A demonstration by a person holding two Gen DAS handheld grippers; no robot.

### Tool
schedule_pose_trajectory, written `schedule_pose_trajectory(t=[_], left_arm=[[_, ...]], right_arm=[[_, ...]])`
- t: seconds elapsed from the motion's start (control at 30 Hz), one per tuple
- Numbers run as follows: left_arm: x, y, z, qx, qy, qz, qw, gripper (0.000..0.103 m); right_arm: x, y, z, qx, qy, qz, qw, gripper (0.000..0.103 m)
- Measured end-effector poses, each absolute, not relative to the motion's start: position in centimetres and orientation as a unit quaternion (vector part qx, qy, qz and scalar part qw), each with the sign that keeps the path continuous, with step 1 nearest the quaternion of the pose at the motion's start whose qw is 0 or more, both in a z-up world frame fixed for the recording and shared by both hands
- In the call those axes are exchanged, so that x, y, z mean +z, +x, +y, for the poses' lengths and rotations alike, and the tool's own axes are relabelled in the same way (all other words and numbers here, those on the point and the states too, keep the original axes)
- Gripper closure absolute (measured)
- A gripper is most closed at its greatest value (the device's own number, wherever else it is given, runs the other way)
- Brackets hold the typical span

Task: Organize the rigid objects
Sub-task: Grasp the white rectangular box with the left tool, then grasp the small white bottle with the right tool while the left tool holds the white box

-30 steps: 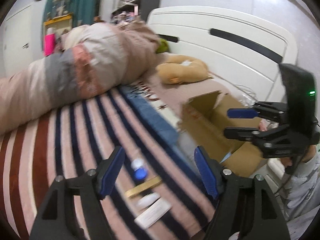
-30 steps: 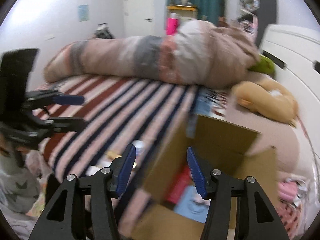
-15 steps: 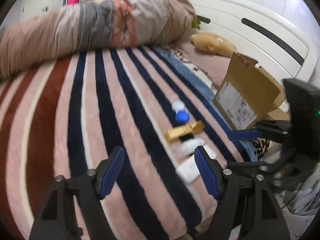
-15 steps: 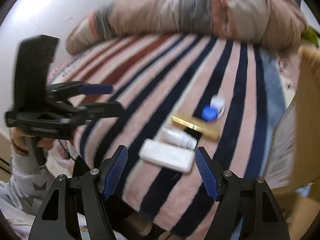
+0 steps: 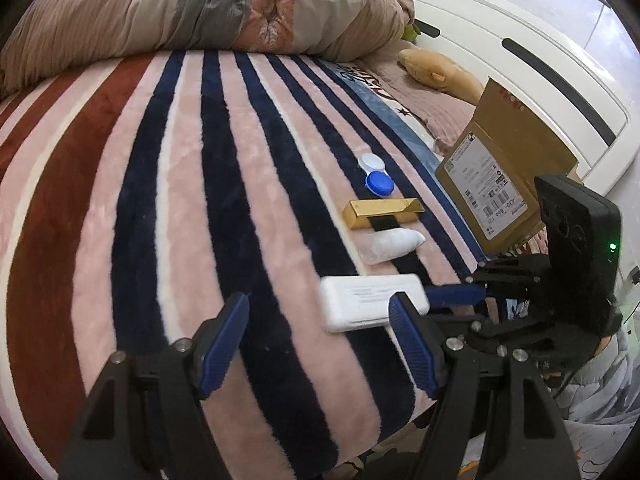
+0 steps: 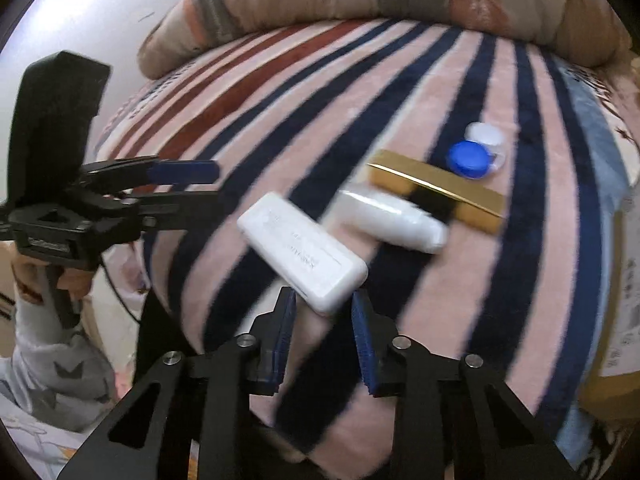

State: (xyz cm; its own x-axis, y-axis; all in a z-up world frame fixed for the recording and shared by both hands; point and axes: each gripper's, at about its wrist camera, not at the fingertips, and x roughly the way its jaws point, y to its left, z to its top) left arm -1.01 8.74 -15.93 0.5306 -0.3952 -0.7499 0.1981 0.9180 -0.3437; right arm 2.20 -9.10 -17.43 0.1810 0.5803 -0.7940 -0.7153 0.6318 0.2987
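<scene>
Several small objects lie in a row on the striped blanket [image 5: 180, 184]: a white flat case [image 5: 360, 300] [image 6: 300, 252], a white tube [image 5: 392, 244] [image 6: 392, 220], a gold bar-shaped box [image 5: 380, 212] [image 6: 436, 188] and a blue-and-white lens case [image 5: 378, 182] [image 6: 476, 152]. My right gripper [image 6: 324, 336] has its jaws narrowed around the near end of the white case; contact is not clear. My left gripper [image 5: 320, 344] is open and empty, just left of the white case.
An open cardboard box [image 5: 504, 184] with a shipping label stands at the right of the bed, its side at the right edge of the right wrist view [image 6: 624, 280]. A rolled duvet [image 5: 200, 8] lies across the back. A white headboard [image 5: 520, 52] is behind.
Both grippers have come down close to the objects. The right gripper's jaws have narrowed from wide open and now sit at the end of the white case.
</scene>
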Motion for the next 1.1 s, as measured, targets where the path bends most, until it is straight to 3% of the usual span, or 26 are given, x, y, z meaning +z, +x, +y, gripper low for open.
schedule_pose_trajectory(t=[0.17, 0.33, 0.47, 0.67, 0.8, 0.97, 1.1], left_arm=[[-16.1, -1.1, 8.8, -0.167, -0.106, 0.459, 0.866, 0.034], [-17.0, -1.4, 7.8, -0.181, -0.108, 0.468, 0.859, 0.027], [-17.4, -1.3, 6.2, -0.177, -0.103, 0.467, 0.86, 0.018], [-17.9, -1.0, 4.4, -0.172, -0.082, 0.459, 0.868, 0.017], [-18.2, -1.0, 3.9, -0.163, -0.07, 0.449, 0.876, 0.017], [-18.3, -1.1, 4.1, -0.159, -0.067, 0.441, 0.881, 0.02], [-18.2, -1.2, 4.7, -0.164, -0.077, 0.441, 0.879, 0.02]], right_arm=[[-16.6, 1.9, -8.8, 0.423, -0.076, 0.469, 0.772, 0.079], [-15.4, 2.6, -10.9, 0.358, -0.096, 0.441, 0.817, 0.054], [-16.3, 5.3, -11.4, 0.332, -0.055, 0.46, 0.822, 0.053], [-17.1, 6.9, -10.5, 0.33, 0.003, 0.482, 0.812, 0.053], [-17.0, 7.1, -9.5, 0.327, 0.003, 0.482, 0.813, 0.039], [-17.2, 6.8, -8.6, 0.307, -0.01, 0.479, 0.822, 0.039], [-17.2, 6.8, -8.5, 0.3, -0.011, 0.474, 0.828, 0.044]])
